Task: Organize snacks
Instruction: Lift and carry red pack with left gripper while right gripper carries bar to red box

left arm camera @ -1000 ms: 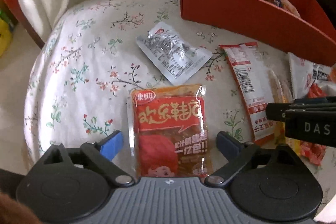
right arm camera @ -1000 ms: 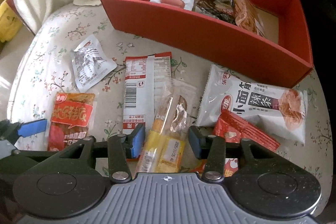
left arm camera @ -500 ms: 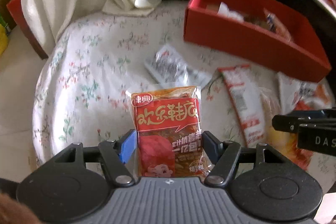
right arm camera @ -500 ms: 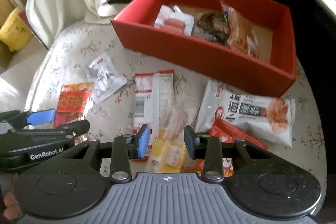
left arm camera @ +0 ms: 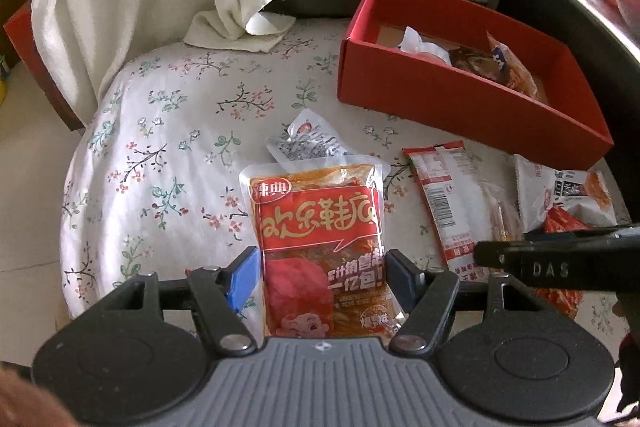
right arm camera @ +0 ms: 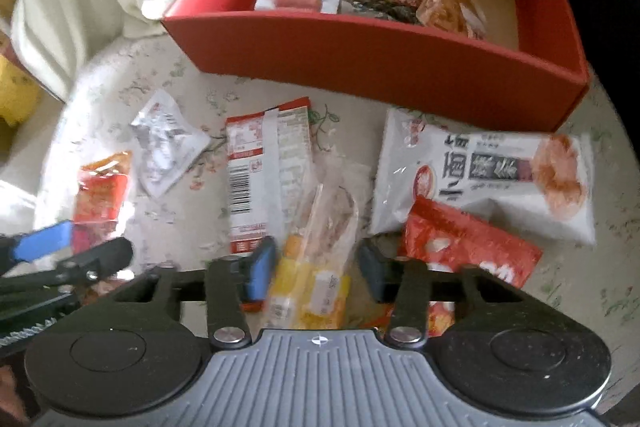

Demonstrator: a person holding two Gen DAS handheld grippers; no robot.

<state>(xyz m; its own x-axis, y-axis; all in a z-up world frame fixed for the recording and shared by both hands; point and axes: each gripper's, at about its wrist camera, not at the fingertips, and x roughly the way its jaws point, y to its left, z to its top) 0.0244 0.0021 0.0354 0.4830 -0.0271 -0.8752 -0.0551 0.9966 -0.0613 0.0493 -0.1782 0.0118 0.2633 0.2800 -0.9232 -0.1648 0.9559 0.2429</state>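
Left fingers (left arm camera: pixel 322 273) grip a glossy red pouch (left arm camera: pixel 320 227); right fingers (right arm camera: pixel 316 269) flank a crinkly clear wrapper (right arm camera: pixel 320 247), contact unclear, near the rigid box (right arm camera: pixel 376 61).

The right gripper (right arm camera: pixel 318 269) has its jaws closed on a clear-wrapped yellow snack (right arm camera: pixel 316 267); they have just eased open a little, the pads at its sides. Left of it lies a red-and-white barcode packet (right arm camera: pixel 266 171), further left a silver pouch (right arm camera: pixel 166 143). To the right, a red packet (right arm camera: pixel 464 247) lies partly under a large white bag (right arm camera: pixel 484 179). Beyond stands the red box (right arm camera: pixel 360 47) holding several snacks. At the near left, the left gripper (right arm camera: pixel 60 251) grips a red spicy packet (right arm camera: pixel 102 191), all on a floral cloth (right arm camera: pixel 580 267)
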